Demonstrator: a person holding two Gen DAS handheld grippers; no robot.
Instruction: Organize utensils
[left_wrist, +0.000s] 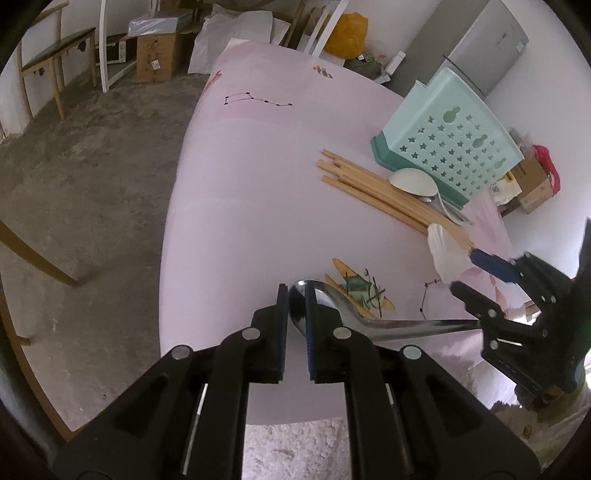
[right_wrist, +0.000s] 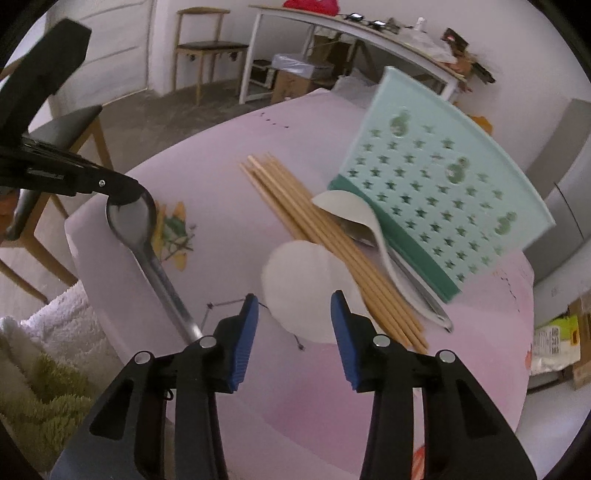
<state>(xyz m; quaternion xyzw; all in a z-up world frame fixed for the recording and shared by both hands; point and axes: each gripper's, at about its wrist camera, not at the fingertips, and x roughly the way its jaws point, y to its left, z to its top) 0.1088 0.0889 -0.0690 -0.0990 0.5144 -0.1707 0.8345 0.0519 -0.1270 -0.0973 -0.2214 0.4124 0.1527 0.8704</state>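
Observation:
A steel spoon (left_wrist: 369, 317) lies across the pink table; its bowl sits between my left gripper's (left_wrist: 296, 295) fingers, which are closed on it. In the right wrist view the spoon (right_wrist: 147, 243) runs from the left gripper (right_wrist: 123, 195) down toward me. My right gripper (right_wrist: 294, 306) is open above a white spoon bowl (right_wrist: 303, 288). Wooden chopsticks (right_wrist: 325, 251) and a white ladle-type spoon (right_wrist: 354, 214) lie beside the mint utensil basket (right_wrist: 443, 192), which lies on its side.
The basket (left_wrist: 447, 140) and chopsticks (left_wrist: 380, 192) sit at the table's right side in the left wrist view. The table edge (left_wrist: 173, 236) drops to concrete floor on the left. A towel (right_wrist: 48, 350) lies lower left. Chairs and boxes stand behind.

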